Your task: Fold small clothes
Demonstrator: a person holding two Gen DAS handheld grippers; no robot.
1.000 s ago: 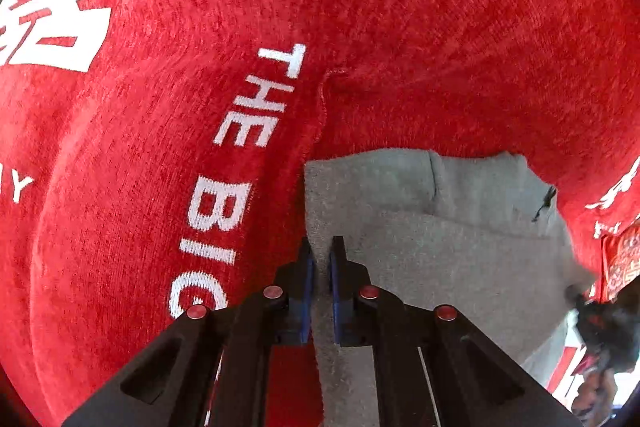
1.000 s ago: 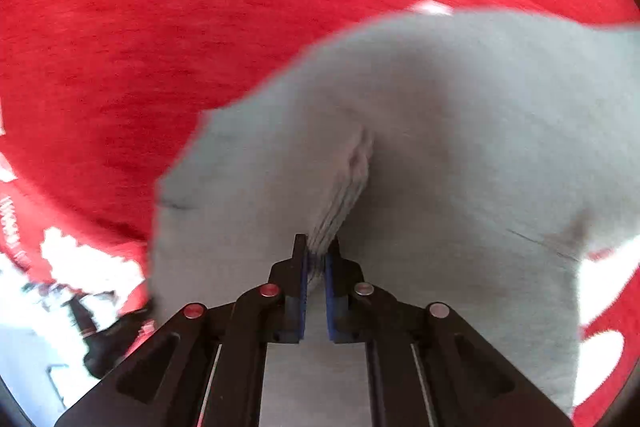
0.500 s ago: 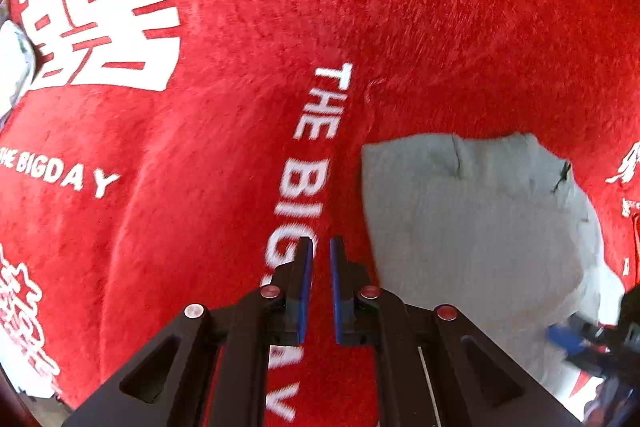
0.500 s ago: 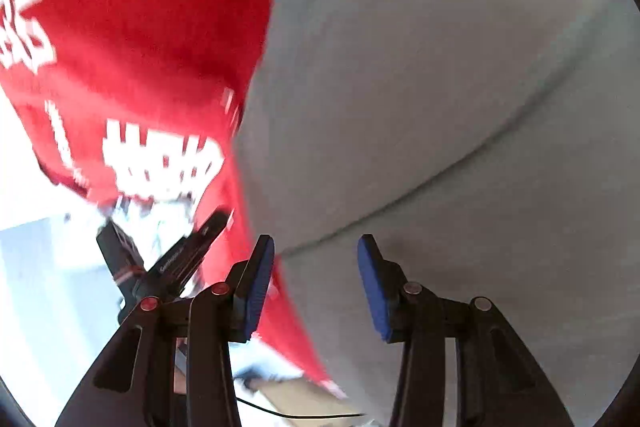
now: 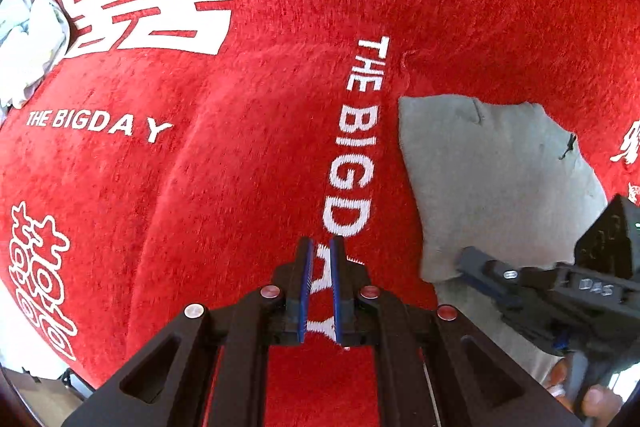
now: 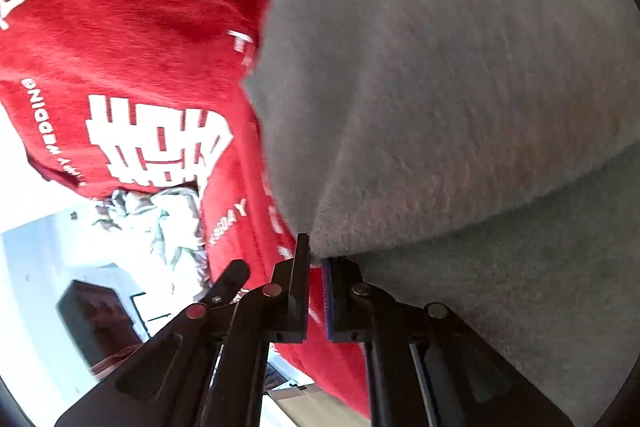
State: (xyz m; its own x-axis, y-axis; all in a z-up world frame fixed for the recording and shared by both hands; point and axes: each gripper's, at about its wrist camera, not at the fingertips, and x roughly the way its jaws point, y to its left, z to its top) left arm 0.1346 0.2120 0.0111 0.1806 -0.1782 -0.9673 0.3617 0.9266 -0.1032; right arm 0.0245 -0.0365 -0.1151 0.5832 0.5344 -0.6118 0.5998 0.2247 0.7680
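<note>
Our left gripper [image 5: 320, 281] hangs over the red printed cloth [image 5: 248, 155] with its jaws nearly pressed together, holding nothing. Our right gripper [image 6: 316, 287] has its jaws narrowly parted at the near folded edge of the grey garment [image 6: 460, 87]; whether they pinch it we cannot tell. The garment lies on the cloth-covered surface, seemingly folded once. Next probably comes another fold, needing a firm edge grip. Blur hides the garment's type; crumpled pale clothes [image 6: 160, 223] wait beyond.
</note>
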